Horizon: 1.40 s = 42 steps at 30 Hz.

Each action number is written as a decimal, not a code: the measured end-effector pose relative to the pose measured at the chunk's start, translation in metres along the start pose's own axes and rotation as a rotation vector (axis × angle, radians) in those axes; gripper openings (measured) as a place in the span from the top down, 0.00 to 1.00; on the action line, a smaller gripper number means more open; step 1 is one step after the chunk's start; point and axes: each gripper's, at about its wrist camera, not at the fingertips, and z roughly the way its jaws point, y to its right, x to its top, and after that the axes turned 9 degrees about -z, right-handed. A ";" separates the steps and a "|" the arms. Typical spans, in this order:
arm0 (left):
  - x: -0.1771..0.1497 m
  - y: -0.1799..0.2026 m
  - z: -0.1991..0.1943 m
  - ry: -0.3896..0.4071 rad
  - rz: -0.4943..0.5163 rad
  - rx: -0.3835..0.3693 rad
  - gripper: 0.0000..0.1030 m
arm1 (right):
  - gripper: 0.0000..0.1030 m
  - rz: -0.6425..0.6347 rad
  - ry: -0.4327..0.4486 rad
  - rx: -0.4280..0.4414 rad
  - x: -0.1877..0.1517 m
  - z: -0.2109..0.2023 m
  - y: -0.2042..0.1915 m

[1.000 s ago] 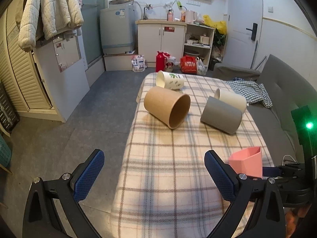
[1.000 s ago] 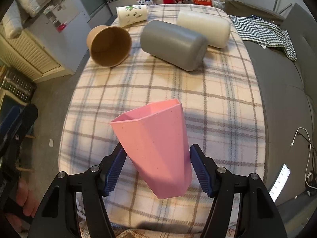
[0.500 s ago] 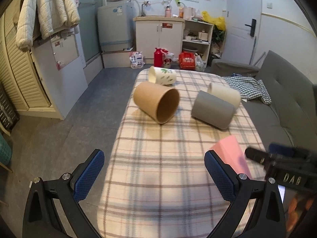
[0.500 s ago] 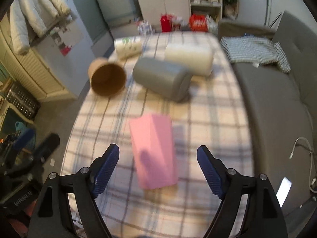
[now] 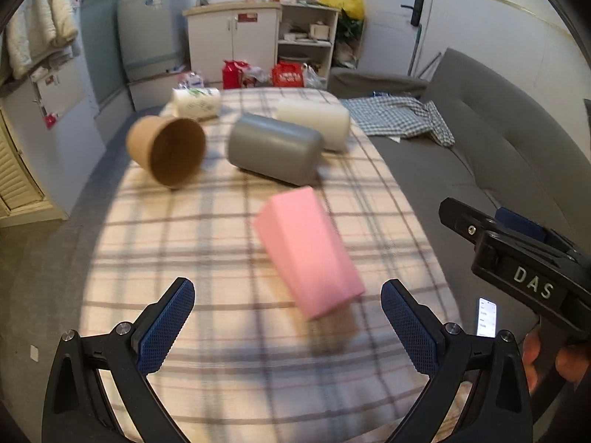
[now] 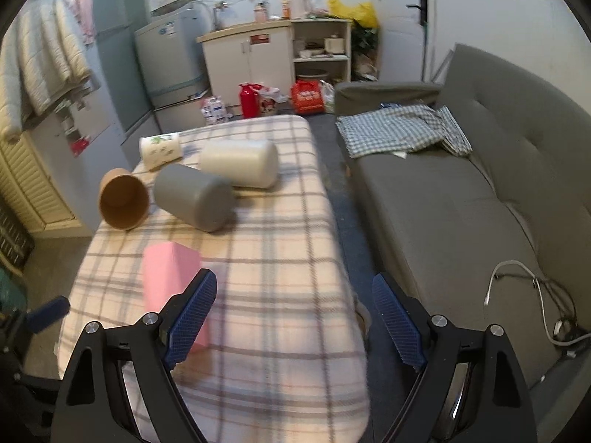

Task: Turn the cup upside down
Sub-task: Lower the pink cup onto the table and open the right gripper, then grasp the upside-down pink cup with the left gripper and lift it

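Surface: plaid table (image 5: 229, 332) beside a grey sofa (image 6: 461, 203).
Your left gripper (image 5: 288, 326): jaws spread wide, nothing between them.
Your right gripper (image 6: 295, 317): jaws spread, empty.
Pink cup (image 5: 308, 253): mouth-down on the plaid, frame centre, free of both grippers.
Beyond: brown cup (image 5: 166, 149), grey cup (image 5: 273, 153), white cup (image 5: 314, 122), all on their sides.

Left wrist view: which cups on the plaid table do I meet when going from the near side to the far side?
pink cup → brown paper cup → grey cup → cream cup → white cup with green print
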 end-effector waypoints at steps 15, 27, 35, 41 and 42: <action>-0.008 0.010 0.056 -0.129 -0.015 -0.010 0.28 | 0.16 0.045 -0.050 0.021 -0.014 0.031 0.019; 0.006 0.001 0.024 -0.080 0.040 -0.023 0.46 | 0.16 0.013 -0.033 0.032 -0.011 0.024 0.003; 0.034 -0.012 0.012 -0.029 0.020 -0.003 0.48 | 0.16 -0.018 -0.028 0.040 -0.010 0.021 -0.008; 0.055 -0.017 0.002 0.008 0.038 0.007 0.48 | 0.16 -0.025 -0.036 0.051 -0.009 0.024 -0.012; 0.056 -0.018 0.003 0.008 0.038 0.011 0.48 | 0.16 -0.027 -0.040 0.053 -0.009 0.025 -0.013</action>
